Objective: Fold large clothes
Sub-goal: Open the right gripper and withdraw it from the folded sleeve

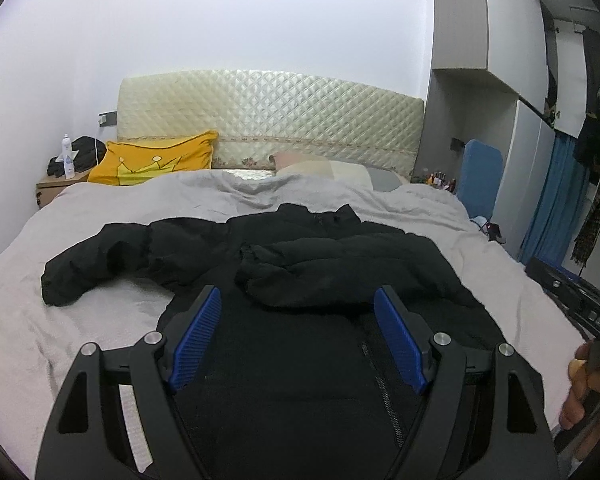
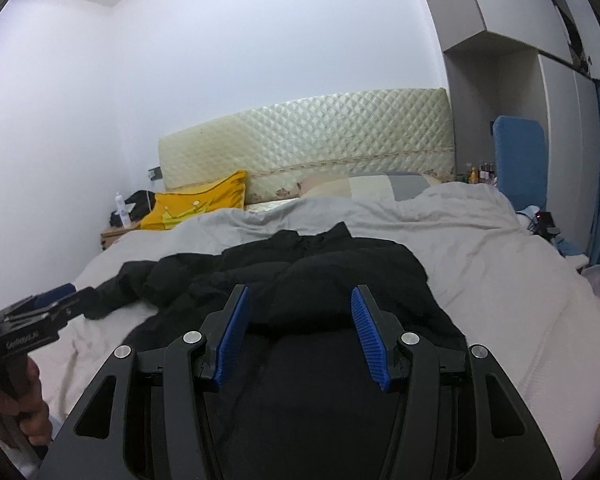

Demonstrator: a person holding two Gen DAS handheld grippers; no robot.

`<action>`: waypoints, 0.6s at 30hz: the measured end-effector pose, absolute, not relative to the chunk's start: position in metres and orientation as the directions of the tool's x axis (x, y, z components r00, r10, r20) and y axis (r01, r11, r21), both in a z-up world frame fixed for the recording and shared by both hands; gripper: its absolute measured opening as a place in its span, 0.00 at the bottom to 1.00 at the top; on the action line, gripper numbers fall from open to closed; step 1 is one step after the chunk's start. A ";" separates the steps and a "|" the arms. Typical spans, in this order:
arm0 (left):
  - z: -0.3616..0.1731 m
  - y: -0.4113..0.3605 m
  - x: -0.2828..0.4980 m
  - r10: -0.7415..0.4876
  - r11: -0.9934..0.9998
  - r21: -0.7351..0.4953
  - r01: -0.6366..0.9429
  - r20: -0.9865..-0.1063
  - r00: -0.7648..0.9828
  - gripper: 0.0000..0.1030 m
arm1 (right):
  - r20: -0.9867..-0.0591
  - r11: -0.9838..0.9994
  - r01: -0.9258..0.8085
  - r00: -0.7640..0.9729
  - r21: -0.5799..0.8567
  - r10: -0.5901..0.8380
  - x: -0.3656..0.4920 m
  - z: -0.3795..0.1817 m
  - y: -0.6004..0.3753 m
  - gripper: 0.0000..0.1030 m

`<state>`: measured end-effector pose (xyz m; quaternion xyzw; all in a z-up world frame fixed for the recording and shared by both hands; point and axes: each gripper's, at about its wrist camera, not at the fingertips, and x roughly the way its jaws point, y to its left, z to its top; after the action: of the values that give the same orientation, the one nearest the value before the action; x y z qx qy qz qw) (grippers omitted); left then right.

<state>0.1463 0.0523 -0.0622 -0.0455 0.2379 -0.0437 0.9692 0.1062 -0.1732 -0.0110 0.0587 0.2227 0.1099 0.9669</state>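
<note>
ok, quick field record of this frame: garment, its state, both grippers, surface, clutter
garment: black jacket, zipper up
state: spread on the bed, one sleeve out to the left, the other folded across the chest
left gripper: open, above the jacket's lower part, holding nothing
right gripper: open, above the jacket, holding nothing
surface: bed with grey cover
clutter: yellow pillow by the headboard
</note>
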 end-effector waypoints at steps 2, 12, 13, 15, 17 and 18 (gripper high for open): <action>-0.066 0.052 0.148 -0.118 0.991 -0.114 0.072 -0.467 0.876 0.77 | -0.415 0.972 -0.176 0.881 0.156 0.226 0.101 -0.015 -0.174 0.49; -0.075 0.055 0.153 -0.132 0.987 -0.145 0.070 -0.488 0.863 0.76 | -0.449 0.975 -0.126 0.871 0.184 0.197 0.090 -0.044 -0.184 0.49; -0.076 0.057 0.153 -0.133 0.987 -0.147 0.069 -0.486 0.864 0.76 | -0.448 0.974 -0.126 0.872 0.186 0.198 0.089 -0.044 -0.184 0.49; -0.078 0.057 0.152 -0.129 0.988 -0.142 0.069 -0.482 0.867 0.76 | -0.443 0.972 -0.130 0.873 0.194 0.205 0.089 -0.046 -0.185 0.49; -0.080 0.057 0.153 -0.121 0.990 -0.128 0.067 -0.483 0.867 0.76 | -0.441 0.971 -0.137 0.872 0.195 0.211 0.089 -0.047 -0.185 0.49; -0.081 0.058 0.153 -0.122 0.989 -0.128 0.067 -0.485 0.866 0.76 | -0.444 0.972 -0.136 0.872 0.190 0.208 0.089 -0.048 -0.185 0.49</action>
<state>0.1533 0.0580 -0.0815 -0.0536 0.2541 -0.0490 0.9644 0.0890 -0.1846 -0.0476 0.0765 0.2372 0.0893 0.9643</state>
